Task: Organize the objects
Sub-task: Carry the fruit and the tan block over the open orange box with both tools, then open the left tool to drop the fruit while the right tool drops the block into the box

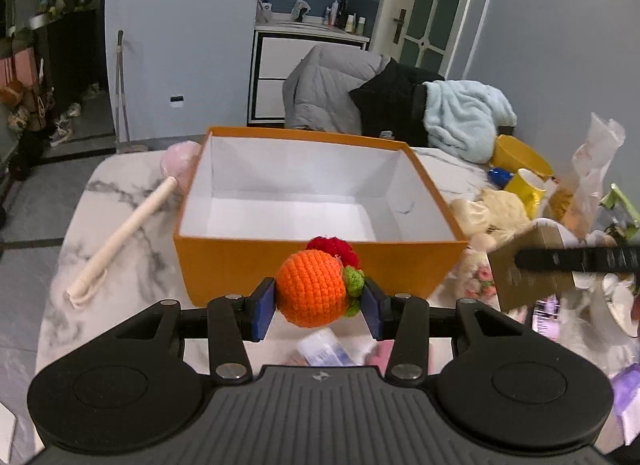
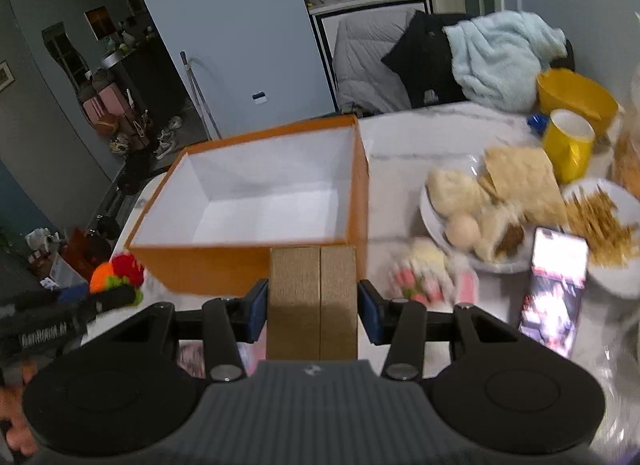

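- An open orange cardboard box with a white lining (image 1: 320, 265) sits on a white marble-patterned table (image 1: 132, 193); nothing lies inside it in either view
- The left gripper (image 1: 318, 305) pinches an orange crocheted ball with green and red trim (image 1: 312, 289) between its blue pads, just short of the box's near wall and about level with its rim
- The right gripper (image 2: 313, 307) clamps a tan, rough-textured rectangular box with a seam down its middle (image 2: 313, 297); its blue pads press both sides, and it hangs in front of the orange box's near right corner
- As a judgement, sorting is at its start: two things are lifted and on the way, none is packed, and both need carrying over the rim and letting go
- Left of the box lie a cream fabric-wrapped stick (image 1: 120, 241) and a pale pink fluffy ball (image 1: 180, 161), not yet gathered
- Right of it, a cream plush toy with pink flowers (image 2: 424, 269) lies on the table, blurred
- Further right stand a white plate of flatbread and an egg (image 2: 436, 221), a yellow mug (image 2: 568, 145), a yellow bowl (image 2: 576, 97) and a lit phone (image 2: 556, 289)
- Whether those belong in the box cannot be told
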`<state>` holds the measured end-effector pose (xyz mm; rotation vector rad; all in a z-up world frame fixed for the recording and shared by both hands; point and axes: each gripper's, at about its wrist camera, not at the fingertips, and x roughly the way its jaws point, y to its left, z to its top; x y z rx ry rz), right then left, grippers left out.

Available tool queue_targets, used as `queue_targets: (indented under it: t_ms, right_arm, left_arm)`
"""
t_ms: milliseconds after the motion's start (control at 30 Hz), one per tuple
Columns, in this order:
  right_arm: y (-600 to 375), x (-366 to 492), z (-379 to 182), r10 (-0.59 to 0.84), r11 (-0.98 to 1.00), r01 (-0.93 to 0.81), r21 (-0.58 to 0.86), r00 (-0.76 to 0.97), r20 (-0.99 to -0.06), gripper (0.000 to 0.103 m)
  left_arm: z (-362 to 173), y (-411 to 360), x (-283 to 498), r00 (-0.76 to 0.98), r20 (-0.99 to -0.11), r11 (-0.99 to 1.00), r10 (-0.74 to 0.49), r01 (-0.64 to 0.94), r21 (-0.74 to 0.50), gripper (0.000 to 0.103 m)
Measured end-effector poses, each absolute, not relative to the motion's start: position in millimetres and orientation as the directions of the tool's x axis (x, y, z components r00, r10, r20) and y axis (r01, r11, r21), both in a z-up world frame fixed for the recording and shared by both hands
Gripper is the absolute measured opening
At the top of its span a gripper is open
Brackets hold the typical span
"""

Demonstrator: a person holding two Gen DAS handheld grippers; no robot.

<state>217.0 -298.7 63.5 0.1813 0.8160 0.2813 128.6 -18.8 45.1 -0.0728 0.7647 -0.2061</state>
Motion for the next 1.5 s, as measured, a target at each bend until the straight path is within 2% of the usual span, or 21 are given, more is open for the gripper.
queue_targets:
  t_ms: [233,500,567,700,833,1167,1367,1500]
  right_arm:
    - [-245.9,278.9,70.8,0.333,0.943,-0.233,0.238,0.67,-0.663,0.049]
    - [-204.0,339.3,60.6,0.37,0.928,-0.247,0.279,0.69,-0.622,0.049]
    - [-195.4,351.1,52.4,0.379,0.924,-0.237,0.3,0.68,-0.627,0.049]
    - [-181.6,363.4,30.1,0.399,0.913,-0.206,0.353,0.641,-0.656,0.049]
    - [-171.2,370.4,4.5,0.42,0.9,-0.165,0.404,0.577,-0.7,0.049]
    - [-153.7,382.5,-29.7,0.473,0.864,-0.09,0.495,0.479,-0.739,0.049]
    - [-144.2,380.9,-40.9,0.48,0.864,-0.088,0.496,0.441,-0.758,0.049]
    - [-144.7,381.1,-42.7,0.475,0.866,-0.084,0.493,0.445,-0.759,0.054]
  left_arm:
    - [37.4,-6.1,168.5,0.709,-0.693,0.988,-0.131,0.148,-0.034,0.052]
    - [24.6,11.2,229.5,0.691,-0.698,0.981,-0.187,0.09,-0.174,0.052]
    - [18.0,7.9,241.3,0.677,-0.718,0.987,-0.16,0.083,-0.141,0.052]
    - [0.4,-6.3,258.2,0.631,-0.774,0.996,-0.055,0.089,0.002,0.052]
    - [-15.7,-13.5,262.5,0.608,-0.794,0.991,-0.022,0.116,0.061,0.052]
    - [-21.1,-16.6,265.5,0.598,-0.801,0.987,-0.013,0.137,0.087,0.054]
    - [-21.1,-15.5,266.7,0.611,-0.792,0.981,0.008,0.148,0.124,0.055]
    - [-19.7,-13.4,265.6,0.615,-0.788,0.981,0.0,0.152,0.119,0.055]
